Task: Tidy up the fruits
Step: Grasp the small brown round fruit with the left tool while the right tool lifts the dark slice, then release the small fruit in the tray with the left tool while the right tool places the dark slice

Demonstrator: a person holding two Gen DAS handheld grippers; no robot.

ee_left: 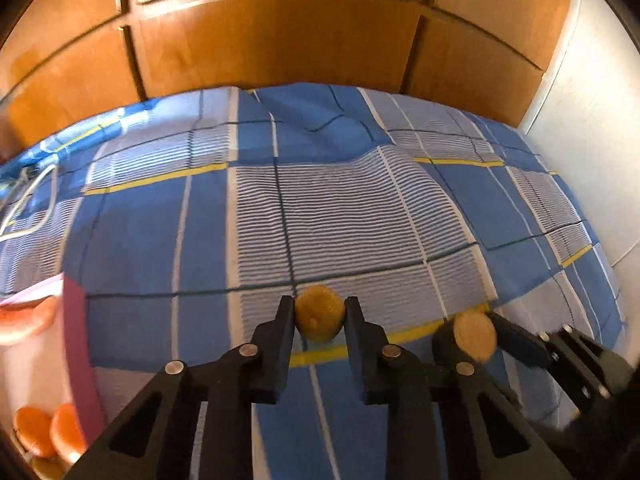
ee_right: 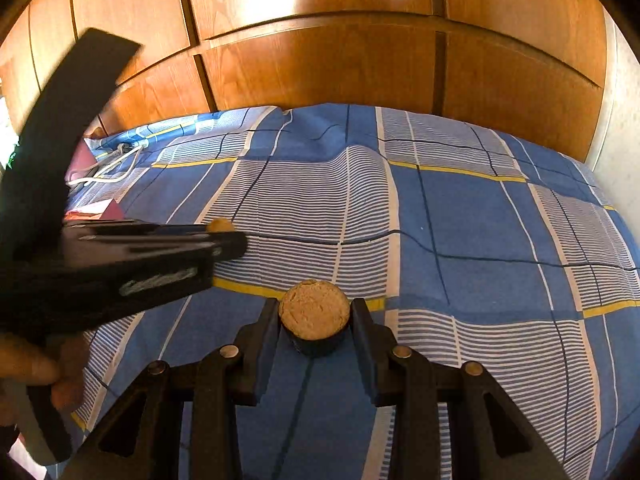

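Kiwi (ee_left: 320, 314) long axis fwd in left gripper (ee_left: 320, 320).

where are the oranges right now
In the left wrist view, the oranges sit at the bottom-left corner inside the pink-edged box, left of the left gripper.

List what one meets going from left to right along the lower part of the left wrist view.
Oranges → pink container wall → left gripper holding a brown fruit → right gripper holding another brown fruit.
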